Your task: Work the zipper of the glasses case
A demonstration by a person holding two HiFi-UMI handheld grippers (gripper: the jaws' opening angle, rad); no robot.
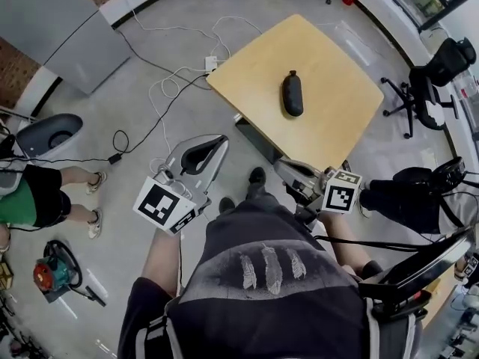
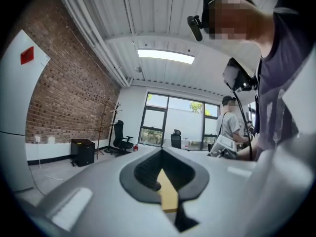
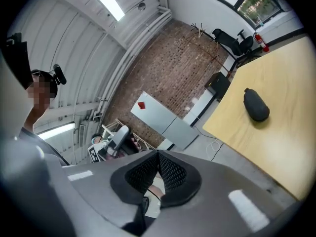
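Person's dark shirt (image 1: 262,275) fills the bottom of the head view. Left gripper (image 1: 215,145) has its jaws pressed together on nothing, and it's the same for the right gripper (image 1: 281,166). The black glasses case (image 1: 292,94) lies around the middle of the desk (image 1: 337,58), well apart from both.

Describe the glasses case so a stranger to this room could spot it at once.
Find the light wooden square table standing ahead of the person. Near its middle lies the black, oblong, rounded glasses case. It is the only thing on the tabletop, small and smooth next to the black office chairs and loose cables on the floor around it.
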